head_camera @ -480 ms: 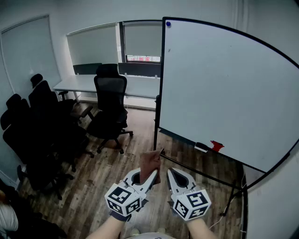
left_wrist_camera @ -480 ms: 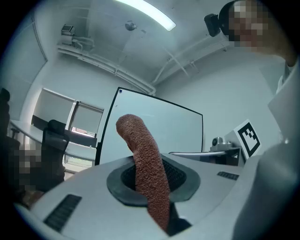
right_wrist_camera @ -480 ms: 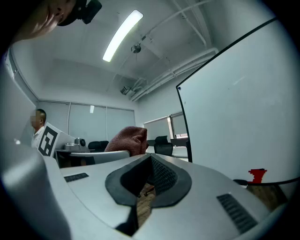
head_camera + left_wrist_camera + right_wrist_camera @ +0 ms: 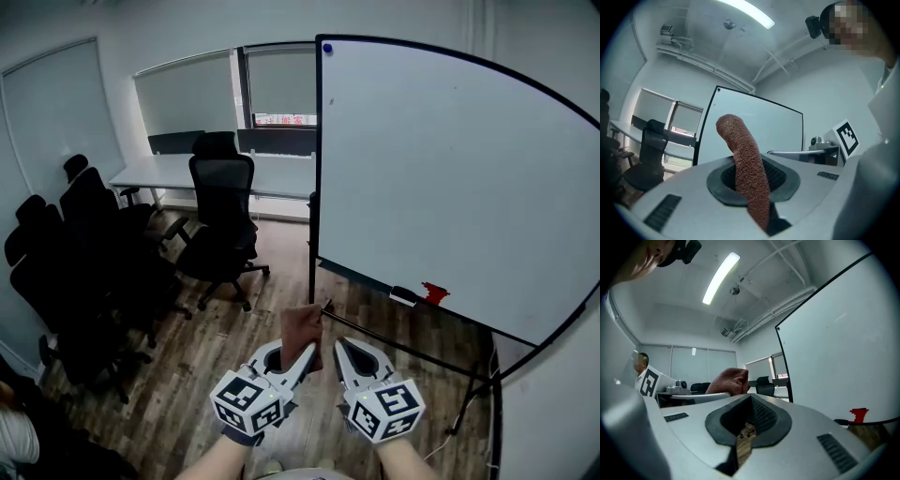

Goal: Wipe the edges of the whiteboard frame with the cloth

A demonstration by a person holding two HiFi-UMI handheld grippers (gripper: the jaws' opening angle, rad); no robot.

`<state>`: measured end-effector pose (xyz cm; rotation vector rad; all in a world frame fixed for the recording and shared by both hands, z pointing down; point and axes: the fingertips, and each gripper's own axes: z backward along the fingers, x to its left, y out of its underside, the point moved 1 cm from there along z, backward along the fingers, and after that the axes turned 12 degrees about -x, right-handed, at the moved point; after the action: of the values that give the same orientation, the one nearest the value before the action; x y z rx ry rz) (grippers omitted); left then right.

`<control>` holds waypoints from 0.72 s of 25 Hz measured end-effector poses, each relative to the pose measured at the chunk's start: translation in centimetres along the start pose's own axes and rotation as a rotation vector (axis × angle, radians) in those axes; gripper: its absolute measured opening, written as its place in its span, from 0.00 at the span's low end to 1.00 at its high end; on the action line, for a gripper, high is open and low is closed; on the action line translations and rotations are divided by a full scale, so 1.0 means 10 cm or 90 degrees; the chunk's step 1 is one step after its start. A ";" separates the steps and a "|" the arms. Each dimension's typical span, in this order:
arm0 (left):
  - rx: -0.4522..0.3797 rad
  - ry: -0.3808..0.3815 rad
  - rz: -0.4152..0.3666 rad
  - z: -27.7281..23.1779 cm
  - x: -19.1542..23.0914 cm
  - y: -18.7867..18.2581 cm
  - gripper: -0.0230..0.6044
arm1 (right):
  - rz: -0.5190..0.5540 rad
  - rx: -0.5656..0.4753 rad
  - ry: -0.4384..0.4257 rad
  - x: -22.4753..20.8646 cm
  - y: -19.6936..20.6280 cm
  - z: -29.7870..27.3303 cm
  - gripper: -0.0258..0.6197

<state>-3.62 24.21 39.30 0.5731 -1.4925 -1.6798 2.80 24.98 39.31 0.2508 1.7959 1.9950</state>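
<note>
Before the whiteboard (image 4: pixel 450 169), left tongs (image 4: pixel 306 352) still clamp the cloth (image 4: pixel 301 326); right tongs (image 4: pixel 339 345) stay clenched.

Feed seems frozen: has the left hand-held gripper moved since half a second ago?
No. The left hand-held gripper, shut on the cloth, sits just as far below the lower left corner of the whiteboard as before.

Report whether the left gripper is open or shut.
Shut: the left gripper pinches the brown cloth, which stands up between its jaws.
</note>
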 end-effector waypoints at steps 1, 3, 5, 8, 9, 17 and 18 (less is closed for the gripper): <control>0.002 -0.001 -0.001 -0.02 -0.01 0.01 0.13 | -0.003 0.000 -0.002 -0.02 -0.01 0.01 0.04; 0.004 -0.002 -0.006 -0.03 -0.03 0.01 0.13 | -0.005 -0.001 -0.005 -0.06 -0.04 0.06 0.04; 0.003 -0.002 -0.013 -0.04 -0.05 -0.05 0.13 | -0.006 -0.009 -0.008 -0.08 -0.12 0.12 0.04; 0.004 0.007 -0.006 -0.12 -0.05 -0.13 0.13 | -0.015 -0.023 -0.011 -0.16 -0.22 0.18 0.04; 0.004 0.010 0.005 -0.16 -0.04 -0.12 0.13 | -0.018 -0.026 -0.012 -0.20 -0.22 0.19 0.04; 0.011 0.000 0.018 -0.26 -0.05 -0.02 0.13 | -0.030 -0.027 -0.022 -0.38 -0.20 0.24 0.04; 0.010 -0.004 0.019 -0.29 -0.03 -0.01 0.13 | -0.029 -0.027 -0.025 -0.39 -0.20 0.23 0.04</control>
<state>-1.21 22.75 38.58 0.5522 -1.5131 -1.6501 7.63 25.43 38.28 0.2308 1.7176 1.9811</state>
